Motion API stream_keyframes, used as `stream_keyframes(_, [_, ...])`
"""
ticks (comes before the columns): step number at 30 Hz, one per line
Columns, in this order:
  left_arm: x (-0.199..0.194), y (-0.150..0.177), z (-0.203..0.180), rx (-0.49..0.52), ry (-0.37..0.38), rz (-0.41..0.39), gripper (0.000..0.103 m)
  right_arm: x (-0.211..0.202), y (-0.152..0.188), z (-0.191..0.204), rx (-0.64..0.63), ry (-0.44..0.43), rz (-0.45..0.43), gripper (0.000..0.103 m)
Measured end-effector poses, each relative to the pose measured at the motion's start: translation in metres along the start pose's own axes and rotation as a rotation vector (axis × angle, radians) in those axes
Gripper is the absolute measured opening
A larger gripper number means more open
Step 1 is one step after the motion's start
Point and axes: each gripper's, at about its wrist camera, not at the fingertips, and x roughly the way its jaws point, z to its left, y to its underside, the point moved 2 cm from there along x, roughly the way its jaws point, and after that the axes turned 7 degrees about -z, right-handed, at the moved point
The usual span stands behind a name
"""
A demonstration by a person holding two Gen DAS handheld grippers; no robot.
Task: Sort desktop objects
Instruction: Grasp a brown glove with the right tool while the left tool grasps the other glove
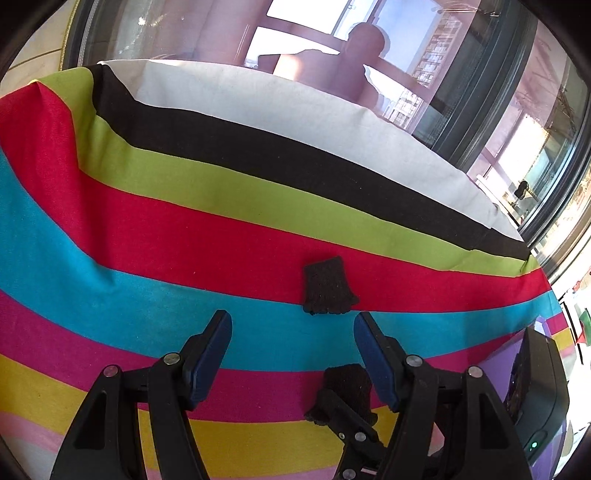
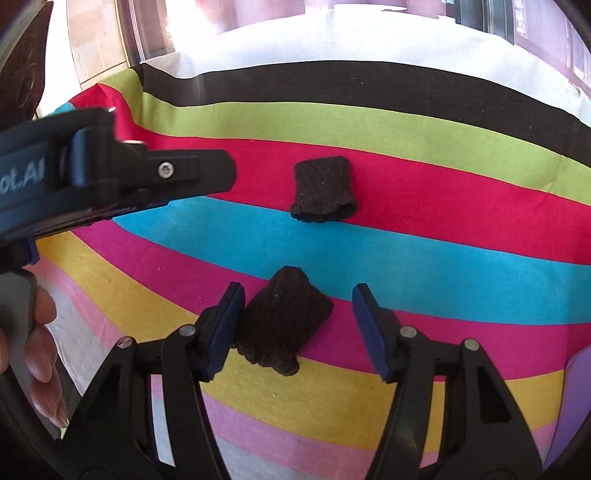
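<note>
Both hand-held grippers (image 1: pixel 291 332) (image 2: pixel 299 306) half-open

A home-like room in a high building. A table beside a large window (image 1: pixel 491 110) is covered by a cloth (image 1: pixel 184 236) with broad stripes of white, black, green, red, blue, pink and yellow. Tall buildings (image 1: pixel 436 51) and bright sky show through the glass, along with a faint reflection. At the left, pale floor tiles (image 2: pixel 96 33) lie below the window frame. A small dark device (image 1: pixel 535 391) with a green light stands at the table's right edge.
</note>
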Motion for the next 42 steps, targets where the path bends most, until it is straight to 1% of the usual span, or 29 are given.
stream_keyframes(3, [0.008,-0.003,-0.002,0.010,-0.007,0.008,0.069,0.005,0.001,0.002,-0.010,-0.008,0.018,0.058])
stream_keyframes(4, [0.010,-0.003,-0.002,0.010,-0.006,0.010,0.069,0.006,0.001,0.003,-0.011,-0.012,0.024,0.053])
stream_keyframes(6, [0.014,-0.004,-0.003,0.014,-0.005,0.013,0.069,0.009,0.002,0.003,-0.011,-0.023,0.035,0.050])
stream_keyframes(7, [0.017,-0.004,-0.002,0.016,-0.007,0.016,0.069,0.010,0.002,0.003,-0.008,-0.033,0.036,0.045])
stream_keyframes(8, [0.020,-0.004,-0.002,0.016,-0.008,0.020,0.069,0.011,0.002,0.003,-0.007,-0.040,0.036,0.044])
stream_keyframes(10, [0.026,-0.004,-0.003,0.016,-0.007,0.026,0.069,0.010,0.002,0.004,-0.013,-0.047,0.028,0.037])
stream_keyframes(12, [0.033,-0.005,-0.005,0.017,-0.003,0.033,0.069,0.008,0.003,0.003,-0.013,-0.042,0.016,0.034])
stream_keyframes(15, [0.047,-0.005,-0.011,0.023,0.009,0.050,0.069,0.003,0.005,-0.002,-0.001,-0.035,0.003,0.031])
stream_keyframes(18, [0.062,-0.007,-0.019,0.032,0.021,0.069,0.069,-0.004,0.008,-0.008,-0.005,0.000,-0.011,0.031])
stream_keyframes(21, [0.078,-0.008,-0.025,0.033,0.014,0.089,0.069,-0.010,0.012,-0.018,-0.001,0.038,-0.017,0.031])
stream_keyframes(25, [0.095,-0.008,-0.037,0.049,-0.017,0.102,0.069,-0.013,0.014,-0.035,0.020,0.070,-0.012,0.031])
stream_keyframes(29, [0.106,-0.010,-0.052,0.093,-0.074,0.093,0.069,-0.015,0.017,-0.048,0.049,0.077,-0.005,0.031])
stream_keyframes(30, [0.109,-0.010,-0.055,0.115,-0.102,0.094,0.066,-0.015,0.018,-0.053,0.059,0.078,-0.002,0.031])
stream_keyframes(31, [0.110,-0.010,-0.058,0.135,-0.134,0.094,0.054,-0.016,0.018,-0.057,0.071,0.077,0.001,0.031])
stream_keyframes(32, [0.112,-0.009,-0.060,0.152,-0.160,0.099,0.049,-0.017,0.019,-0.062,0.083,0.075,0.003,0.031])
stream_keyframes(33, [0.113,-0.008,-0.062,0.160,-0.167,0.103,0.046,-0.014,0.013,-0.069,0.093,0.068,0.004,0.031])
stream_keyframes(36, [0.110,-0.006,-0.063,0.170,-0.156,0.109,0.045,-0.014,0.011,-0.080,0.134,0.019,0.014,0.031])
stream_keyframes(38, [0.107,-0.005,-0.060,0.149,-0.133,0.105,0.046,-0.014,0.011,-0.087,0.163,-0.013,0.016,0.034])
stream_keyframes(39, [0.105,-0.006,-0.057,0.124,-0.114,0.104,0.048,-0.014,0.010,-0.091,0.173,-0.023,0.017,0.037])
stream_keyframes(40, [0.104,-0.006,-0.054,0.100,-0.101,0.102,0.051,-0.015,0.009,-0.094,0.186,-0.032,0.016,0.044])
stream_keyframes(41, [0.102,-0.006,-0.052,0.091,-0.098,0.102,0.052,-0.015,0.009,-0.098,0.205,-0.038,0.014,0.047])
stream_keyframes(42, [0.102,-0.005,-0.052,0.099,-0.101,0.105,0.052,-0.015,0.007,-0.103,0.222,-0.036,0.013,0.053])
